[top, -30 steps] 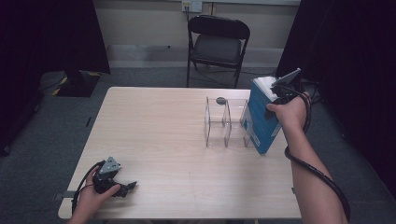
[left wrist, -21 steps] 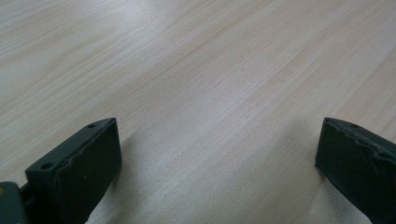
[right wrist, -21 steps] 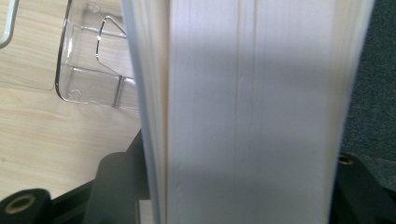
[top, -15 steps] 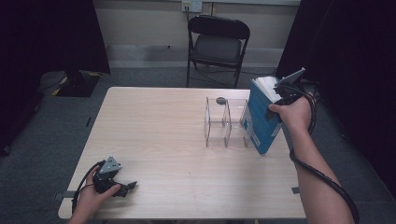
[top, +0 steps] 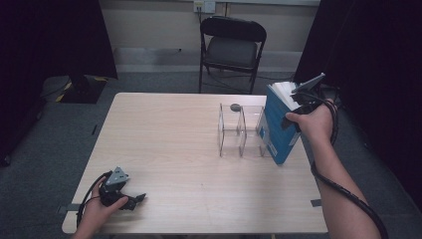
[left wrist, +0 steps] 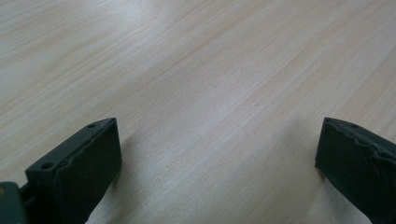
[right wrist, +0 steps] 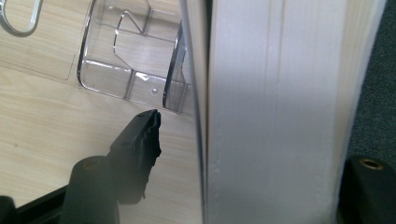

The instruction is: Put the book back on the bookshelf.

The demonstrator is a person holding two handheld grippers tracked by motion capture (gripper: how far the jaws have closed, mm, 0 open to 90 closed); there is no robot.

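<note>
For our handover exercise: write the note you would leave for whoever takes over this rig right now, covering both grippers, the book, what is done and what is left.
Right gripper: at the top of the blue book, jaws just been opening; book between them, left pad clear of the cover.
Left gripper: open, idle near the table's front left corner.
Book: upright against the right end of the clear rack, near the table's right edge.
Done: book stood up beside the rack.
Left: probably lift the gripper away and check that the book stays up.

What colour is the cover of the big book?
Blue, seen best in the high view: the book stands beside the clear rack.
</note>
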